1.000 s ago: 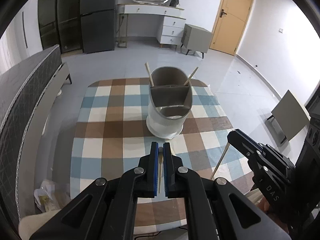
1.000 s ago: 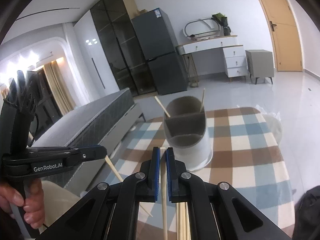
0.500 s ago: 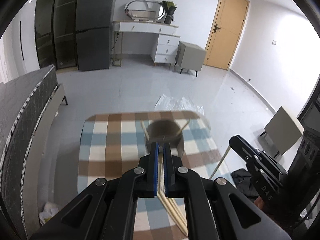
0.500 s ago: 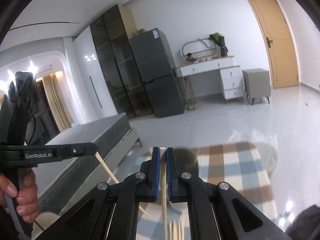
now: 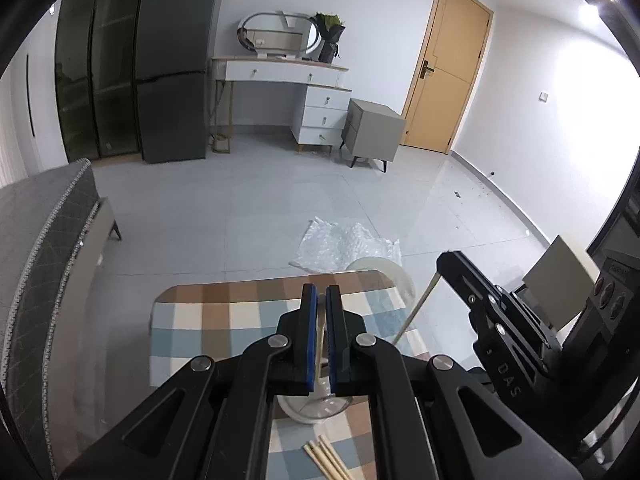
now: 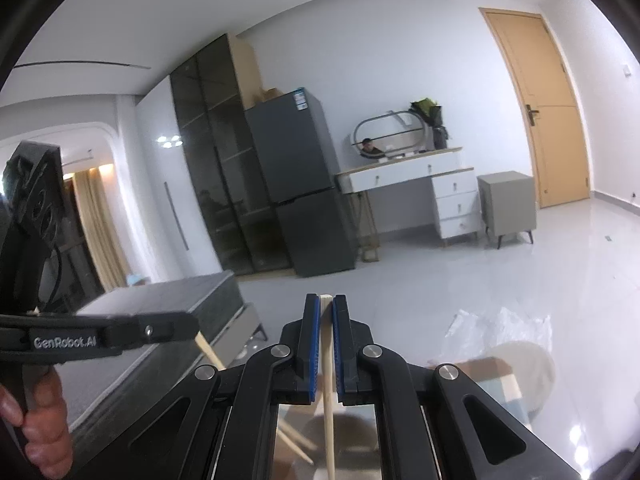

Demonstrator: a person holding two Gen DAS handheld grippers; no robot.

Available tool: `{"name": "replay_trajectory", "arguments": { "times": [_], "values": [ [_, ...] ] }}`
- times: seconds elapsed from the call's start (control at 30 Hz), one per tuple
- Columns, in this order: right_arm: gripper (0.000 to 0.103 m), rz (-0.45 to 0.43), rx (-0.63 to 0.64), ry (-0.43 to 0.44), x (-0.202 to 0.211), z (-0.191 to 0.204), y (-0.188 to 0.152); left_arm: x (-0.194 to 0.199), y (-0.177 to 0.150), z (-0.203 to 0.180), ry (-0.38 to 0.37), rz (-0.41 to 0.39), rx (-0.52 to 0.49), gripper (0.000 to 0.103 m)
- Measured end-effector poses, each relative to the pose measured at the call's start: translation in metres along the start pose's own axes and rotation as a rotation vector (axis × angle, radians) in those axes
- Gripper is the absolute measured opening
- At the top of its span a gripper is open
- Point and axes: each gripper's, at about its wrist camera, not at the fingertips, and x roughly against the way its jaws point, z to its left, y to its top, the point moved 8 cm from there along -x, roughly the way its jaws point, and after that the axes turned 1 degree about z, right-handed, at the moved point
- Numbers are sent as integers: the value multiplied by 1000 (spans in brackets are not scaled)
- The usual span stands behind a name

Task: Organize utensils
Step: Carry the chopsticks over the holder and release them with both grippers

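Note:
My left gripper (image 5: 321, 294) is shut on a pale wooden chopstick (image 5: 321, 332) that runs down between its blue pads. Under it, the white base of the utensil holder (image 5: 308, 410) peeks out on the checked tablecloth (image 5: 200, 320). Several loose chopsticks (image 5: 326, 460) lie near the front edge. My right gripper (image 6: 326, 304) is shut on another chopstick (image 6: 328, 380), standing upright between its pads. The right gripper (image 5: 442, 262) also shows at the right of the left wrist view, its chopstick (image 5: 416, 308) hanging down. The left gripper (image 6: 192, 326), held by a hand (image 6: 40, 432), shows at the left of the right wrist view.
Crumpled clear plastic wrap (image 5: 344, 248) lies on the grey floor beyond the table. A round white seat (image 5: 384, 272) stands at the table's far right corner. A grey sofa (image 5: 40, 240) runs along the left. A fridge (image 5: 176, 68), dresser and door line the far wall.
Both grippers have risen and tipped upward, each still gripping its chopstick. The utensil holder has slipped from the middle of both views to beneath the jaws, and more of the room shows.

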Motion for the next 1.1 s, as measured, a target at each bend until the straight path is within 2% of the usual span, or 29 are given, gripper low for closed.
{"name": "replay_trajectory", "arguments": {
  "times": [0.17, 0.33, 0.43, 0.67, 0.97, 1.1],
  "values": [
    [6, -10, -78, -23, -18, -22, -3, -17, 2, 9, -1, 9, 24, 0],
    [6, -22, -93, -47, -35, -34, -5, -34, 4, 14, -24, 27, 64, 0],
    [6, 2, -112, -57, -47, -41, -15, -45, -1, 15, -34, 40, 84, 0],
    [6, 29, -64, -74, -51, -42, -34, -63, -13, 14, -32, 91, 79, 0],
    [7, 106, -19, -35, -45, -43, -53, -70, -23, 6, -63, 159, 74, 0],
    [7, 152, 42, -42, -37, -39, -70, -76, -31, -2, -104, 232, 61, 0]
  ]
}}
